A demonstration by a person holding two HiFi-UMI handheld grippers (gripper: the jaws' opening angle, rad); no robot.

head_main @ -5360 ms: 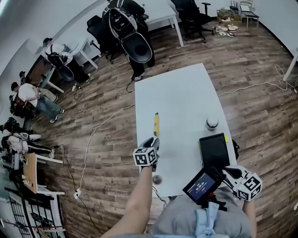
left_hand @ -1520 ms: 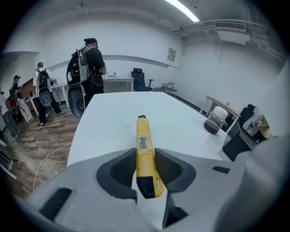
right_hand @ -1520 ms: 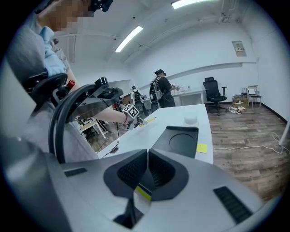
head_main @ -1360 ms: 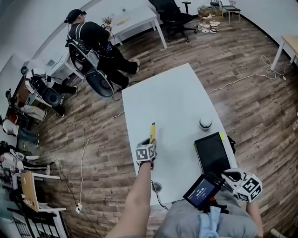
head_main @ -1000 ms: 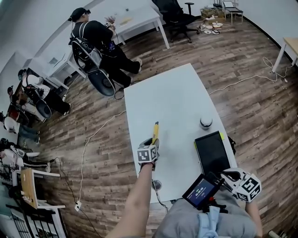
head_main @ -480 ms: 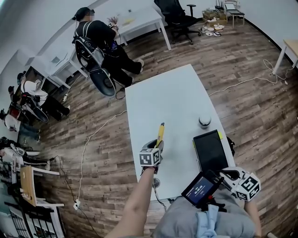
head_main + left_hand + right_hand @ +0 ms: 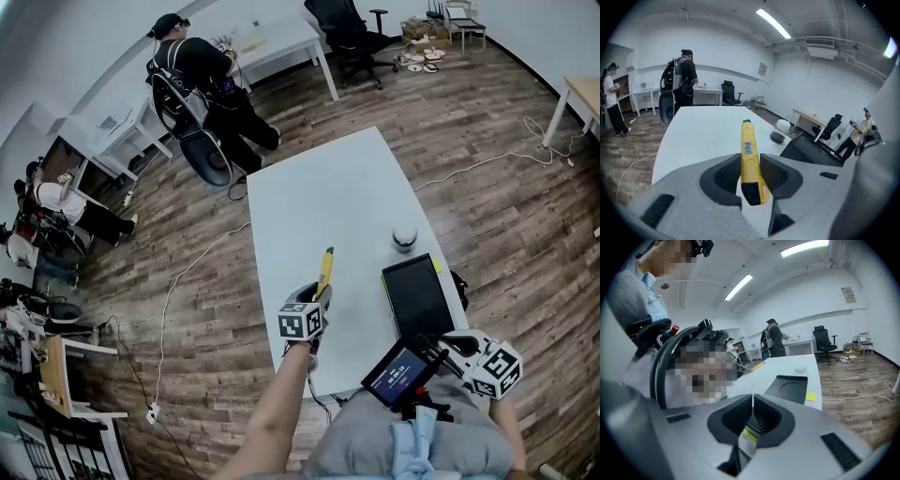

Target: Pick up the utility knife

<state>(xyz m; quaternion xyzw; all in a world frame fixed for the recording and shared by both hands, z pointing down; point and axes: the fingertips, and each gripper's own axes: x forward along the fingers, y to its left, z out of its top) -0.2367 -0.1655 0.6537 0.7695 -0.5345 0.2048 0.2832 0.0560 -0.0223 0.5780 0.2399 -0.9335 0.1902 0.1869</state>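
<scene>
While in left tool (image 7: 749,161), utility knife (image 7: 325,265), rear behind marker cube (image 7: 302,322).

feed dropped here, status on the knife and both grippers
Left gripper shut on utility knife, held over the table. Right gripper shut, empty. Nothing in the way.

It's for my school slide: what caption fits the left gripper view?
Left gripper holds a yellow utility knife, white table beyond.
</scene>
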